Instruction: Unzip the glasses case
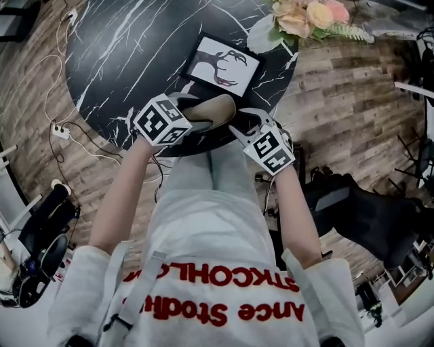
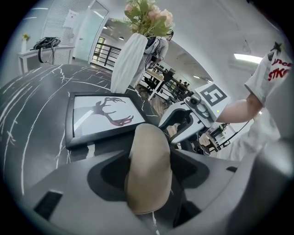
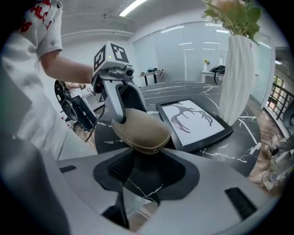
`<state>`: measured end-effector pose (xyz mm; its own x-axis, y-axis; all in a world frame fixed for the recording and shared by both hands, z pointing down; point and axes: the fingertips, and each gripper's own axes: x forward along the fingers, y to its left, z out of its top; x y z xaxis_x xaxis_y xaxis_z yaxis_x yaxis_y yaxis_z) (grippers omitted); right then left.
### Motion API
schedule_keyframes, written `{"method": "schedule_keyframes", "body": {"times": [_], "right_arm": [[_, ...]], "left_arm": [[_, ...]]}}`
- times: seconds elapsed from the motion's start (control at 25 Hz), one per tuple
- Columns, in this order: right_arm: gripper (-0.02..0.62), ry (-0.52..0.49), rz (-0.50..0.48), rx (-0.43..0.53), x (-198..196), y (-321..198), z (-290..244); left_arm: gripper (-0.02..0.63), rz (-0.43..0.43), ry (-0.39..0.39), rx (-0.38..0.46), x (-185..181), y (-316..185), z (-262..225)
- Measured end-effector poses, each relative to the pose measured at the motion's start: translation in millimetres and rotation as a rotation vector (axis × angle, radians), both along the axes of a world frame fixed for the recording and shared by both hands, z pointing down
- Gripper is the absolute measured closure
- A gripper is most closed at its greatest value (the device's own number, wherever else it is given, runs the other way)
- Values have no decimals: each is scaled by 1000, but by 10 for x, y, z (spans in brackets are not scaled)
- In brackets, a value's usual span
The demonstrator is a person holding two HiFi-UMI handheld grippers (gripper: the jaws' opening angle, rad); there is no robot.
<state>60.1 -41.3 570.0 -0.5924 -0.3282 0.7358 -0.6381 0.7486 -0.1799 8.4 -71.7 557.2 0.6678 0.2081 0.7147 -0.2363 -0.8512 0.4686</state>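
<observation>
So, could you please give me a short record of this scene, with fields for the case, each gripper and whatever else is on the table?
Surface: round black marbled table
Glasses case: tan, looks closed, at the table's near edge
Left gripper: shut on one end of the glasses case
Right gripper: jaws apart at the case's other end, no clear grip
Picture frame: lies flat beyond the case, antler print
Vase: white, ribbed, upright, holds flowers
</observation>
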Motion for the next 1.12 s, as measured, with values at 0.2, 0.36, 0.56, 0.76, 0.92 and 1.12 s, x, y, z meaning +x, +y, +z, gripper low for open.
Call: {"method": "schedule_keyframes", "body": {"times": [0.2, 0.36, 0.56, 0.76, 0.92, 1.12], "right_arm": [[476, -8, 13, 59, 43, -50, -32], [477, -26, -4, 41, 30, -75, -29], [513, -83, 54, 23, 60, -51, -31], [554, -108, 96, 33, -59, 38, -54], [554, -158, 133, 11, -291, 173, -50], [552, -197, 91, -11, -679, 294, -52]], "left_arm": [[318, -12, 13, -2, 11, -11, -1], [318, -11, 12, -8, 7, -15, 7], [313, -12, 14, -31, 18, -11, 29], [304, -21, 21, -76, 13, -15, 53], [304, -20, 21, -76, 13, -12, 54], [304, -22, 20, -80, 19, -10, 53]]}}
